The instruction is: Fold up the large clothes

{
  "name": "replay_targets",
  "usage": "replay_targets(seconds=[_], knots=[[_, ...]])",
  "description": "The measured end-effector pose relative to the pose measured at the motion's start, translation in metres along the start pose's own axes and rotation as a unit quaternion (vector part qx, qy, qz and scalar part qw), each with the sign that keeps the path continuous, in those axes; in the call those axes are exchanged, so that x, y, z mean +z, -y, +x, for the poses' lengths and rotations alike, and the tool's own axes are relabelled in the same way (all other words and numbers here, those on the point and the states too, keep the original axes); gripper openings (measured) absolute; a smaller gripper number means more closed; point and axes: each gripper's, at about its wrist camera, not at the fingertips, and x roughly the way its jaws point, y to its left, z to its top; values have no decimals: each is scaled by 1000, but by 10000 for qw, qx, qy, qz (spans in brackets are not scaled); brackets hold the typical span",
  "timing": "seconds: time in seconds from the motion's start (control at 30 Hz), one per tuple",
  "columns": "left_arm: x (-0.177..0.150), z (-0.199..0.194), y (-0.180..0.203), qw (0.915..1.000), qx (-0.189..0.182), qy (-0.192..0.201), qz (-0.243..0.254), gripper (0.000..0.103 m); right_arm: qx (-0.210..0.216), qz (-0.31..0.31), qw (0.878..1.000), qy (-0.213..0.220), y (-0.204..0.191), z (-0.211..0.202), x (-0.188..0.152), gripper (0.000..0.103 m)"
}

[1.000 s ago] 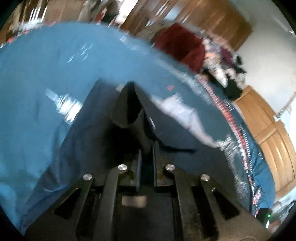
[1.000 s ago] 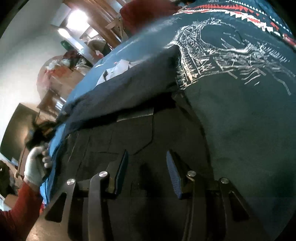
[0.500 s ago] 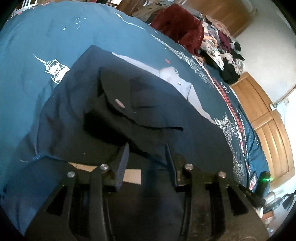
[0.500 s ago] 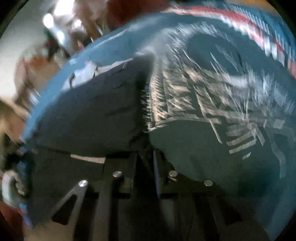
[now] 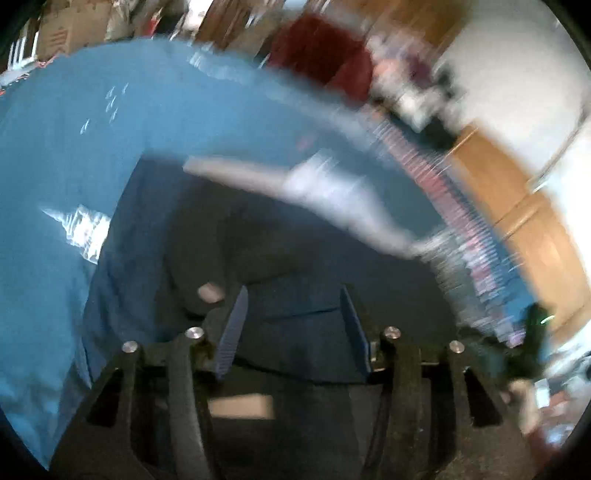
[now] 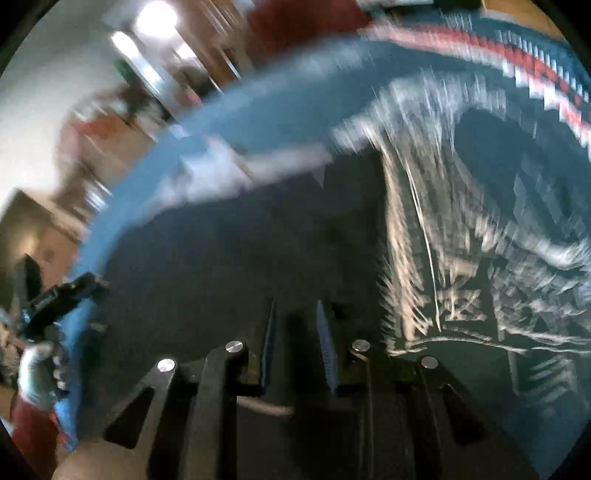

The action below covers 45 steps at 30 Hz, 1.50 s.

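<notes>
A dark navy garment (image 5: 184,236) lies on a blue bedspread (image 5: 74,147), with a pale grey inner part (image 5: 325,188) showing along its far edge. My left gripper (image 5: 293,310) hovers over the garment's near edge, open, with only cloth lying under the gap. In the right wrist view the same garment (image 6: 221,266) spreads to the left of the bedspread's white print (image 6: 480,295). My right gripper (image 6: 295,325) is just above the cloth, open by a narrow gap. Both views are smeared by motion.
A red cloth heap (image 5: 321,48) and wooden cabinets (image 5: 517,206) stand beyond the bed. Cardboard boxes (image 5: 74,26) are at the far left. A gloved hand (image 6: 35,369) with a red sleeve holds the other gripper (image 6: 62,295) at the bed's left edge.
My left gripper, shut on a fold a second ago, has let go and opened wider. My right gripper shut half a second ago and now stands slightly open. Both cameras are swinging.
</notes>
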Motion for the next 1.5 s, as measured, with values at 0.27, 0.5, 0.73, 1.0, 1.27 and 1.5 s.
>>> replay_targets(seconds=[0.27, 0.5, 0.73, 1.0, 1.27, 1.5], knots=[[-30, -53, -38, 9991, 57, 393, -161, 22, 173, 93, 9976, 664, 6, -50, 18, 23], [32, -10, -9, 9974, -576, 437, -37, 55, -266, -120, 9996, 42, -4, 30, 89, 27], [32, 10, -46, 9978, -403, 64, -522, 47, -346, -392, 9985, 147, -13, 4, 84, 31], [-24, -2, -46, 9998, -174, 48, 55, 59, -491, -623, 9968, 127, -11, -6, -18, 45], [-71, -102, -69, 9986, -455, 243, -139, 62, -453, -138, 9978, 455, -5, -103, -53, 50], [-146, -140, -103, 9967, -718, -48, -373, 63, -148, 581, 9982, -103, 20, -163, -177, 53]])
